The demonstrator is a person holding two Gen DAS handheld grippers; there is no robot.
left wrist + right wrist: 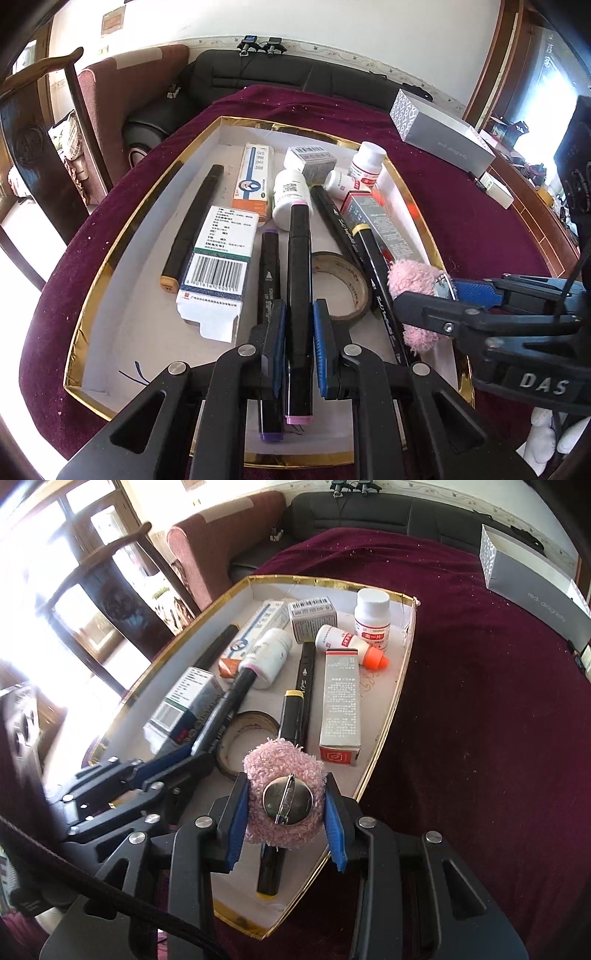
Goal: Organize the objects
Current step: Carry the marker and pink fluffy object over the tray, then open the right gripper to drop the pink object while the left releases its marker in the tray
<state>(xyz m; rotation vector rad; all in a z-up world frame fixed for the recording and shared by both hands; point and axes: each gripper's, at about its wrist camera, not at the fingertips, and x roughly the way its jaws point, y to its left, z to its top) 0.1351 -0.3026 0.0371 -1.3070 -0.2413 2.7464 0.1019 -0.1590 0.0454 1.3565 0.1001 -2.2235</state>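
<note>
While the tidying is going on, both grippers are hanging over the gold-rimmed tray [122, 236] that is sitting on the maroon-covered surface [461, 206], each one carrying something. The left gripper [299, 347] is clamping its blue pads onto a black marker with pink ends [299, 280], gripping it partway along the barrel so that it is pointing along the fingers — a hold that is probably keeping the pen from swinging as it is lowered. It is hovering just above a purple-capped marker [269, 273] and beside a roll of tape [351, 291], which suggests the pens are being gathered side by side.

The right gripper [284, 808] is pinching a fluffy pink brooch [284, 797] from both sides, its metal pin-back facing the camera; the soft pile is giving the pads something to bite on, so the jaws are standing partly apart around it. It is hanging near the tray's right edge, above a yellow-capped marker [291, 716].

Medicine boxes and white pill bottles [371, 620] are crowding the far end, so the near end looks like the likeliest spot for both items — neither seems to be set down yet. A grey box [439, 136] is lying well apart, outside the tray.
</note>
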